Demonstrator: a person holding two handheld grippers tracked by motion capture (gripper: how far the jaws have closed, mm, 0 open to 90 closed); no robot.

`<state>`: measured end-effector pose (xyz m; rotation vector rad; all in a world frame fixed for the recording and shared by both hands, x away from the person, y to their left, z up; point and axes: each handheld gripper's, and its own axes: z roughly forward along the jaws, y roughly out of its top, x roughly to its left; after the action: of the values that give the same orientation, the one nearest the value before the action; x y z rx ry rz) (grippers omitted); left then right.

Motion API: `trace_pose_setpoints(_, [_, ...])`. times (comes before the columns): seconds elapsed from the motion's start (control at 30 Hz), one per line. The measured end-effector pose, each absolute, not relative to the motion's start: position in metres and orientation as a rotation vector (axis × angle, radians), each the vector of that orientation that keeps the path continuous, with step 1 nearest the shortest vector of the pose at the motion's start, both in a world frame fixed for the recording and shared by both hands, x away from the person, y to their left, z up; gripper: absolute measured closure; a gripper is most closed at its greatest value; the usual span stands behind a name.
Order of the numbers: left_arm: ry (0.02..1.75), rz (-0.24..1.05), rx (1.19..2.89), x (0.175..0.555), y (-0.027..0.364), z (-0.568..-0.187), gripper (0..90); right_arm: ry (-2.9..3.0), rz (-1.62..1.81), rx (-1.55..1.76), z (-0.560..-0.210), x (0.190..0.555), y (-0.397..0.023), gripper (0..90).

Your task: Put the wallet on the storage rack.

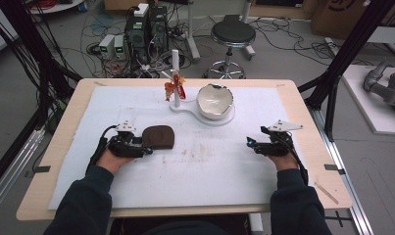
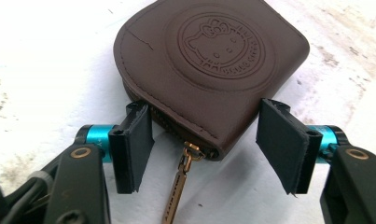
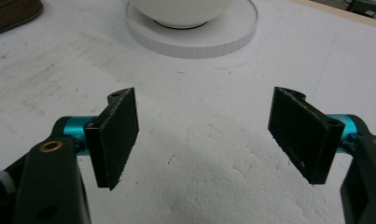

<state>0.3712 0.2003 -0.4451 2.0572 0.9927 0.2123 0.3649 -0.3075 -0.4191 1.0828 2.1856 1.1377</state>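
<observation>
A dark brown leather zip pouch (image 1: 159,136) lies flat on the white mat, left of centre. In the left gripper view the pouch (image 2: 213,65) bears an embossed round cat logo, and its brass zip pull (image 2: 178,184) points toward me. My left gripper (image 1: 147,150) (image 2: 209,149) is open, its jaws standing on either side of the pouch's near corner without pressing it. My right gripper (image 1: 249,142) (image 3: 206,137) is open over bare mat at the right, holding nothing.
A white bowl (image 1: 214,101) (image 3: 181,11) sits on a round white base (image 1: 223,119) (image 3: 209,37) at the back centre. Beside it a white post (image 1: 176,78) carries an orange-red ornament (image 1: 175,87). The white mat (image 1: 205,161) covers a wooden table (image 1: 67,122).
</observation>
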Motion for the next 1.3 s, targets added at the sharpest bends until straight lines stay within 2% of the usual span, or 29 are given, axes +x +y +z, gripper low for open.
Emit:
trace_pose_setpoints(0.1, [1.006,0.172,1.991,0.373,0.210,-0.441,43.8,2.185,1.137,1.082,-0.419,0.365,-0.308,24.8])
trace_pose_setpoints(0.23, [1.059,0.218,1.799,0.384,0.229,-0.430,40.1,2.183,1.137,1.088,-0.419,0.365,-0.308,24.8])
trace_pose_setpoints(0.33, [1.042,0.221,1.744,0.397,0.230,-0.427,37.7,2.187,1.132,1.084,-0.419,0.365,-0.306,24.8])
trace_pose_setpoints(0.4, [1.041,0.213,1.771,0.407,0.224,-0.430,32.8,2.186,1.133,1.084,-0.419,0.365,-0.306,24.8])
trace_pose_setpoints(0.63, [1.029,0.098,1.891,0.430,0.195,-0.449,29.2,2.188,1.137,1.084,-0.418,0.366,-0.306,24.8])
trace_pose_setpoints(0.8, [1.071,-0.007,1.876,0.430,0.195,-0.451,28.3,2.197,1.148,1.090,-0.419,0.366,-0.305,24.8])
trace_pose_setpoints(1.0, [0.938,-0.090,1.974,0.417,0.175,-0.449,28.3,2.215,1.163,1.081,-0.419,0.365,-0.302,24.8])
trace_pose_setpoints(1.13, [0.922,-0.051,1.981,0.412,0.173,-0.448,30.7,2.220,1.167,1.079,-0.419,0.364,-0.301,24.8])
trace_pose_setpoints(1.3, [0.886,0.109,2.006,0.398,0.167,-0.442,34.9,2.242,1.213,1.064,-0.419,0.365,-0.292,24.8])
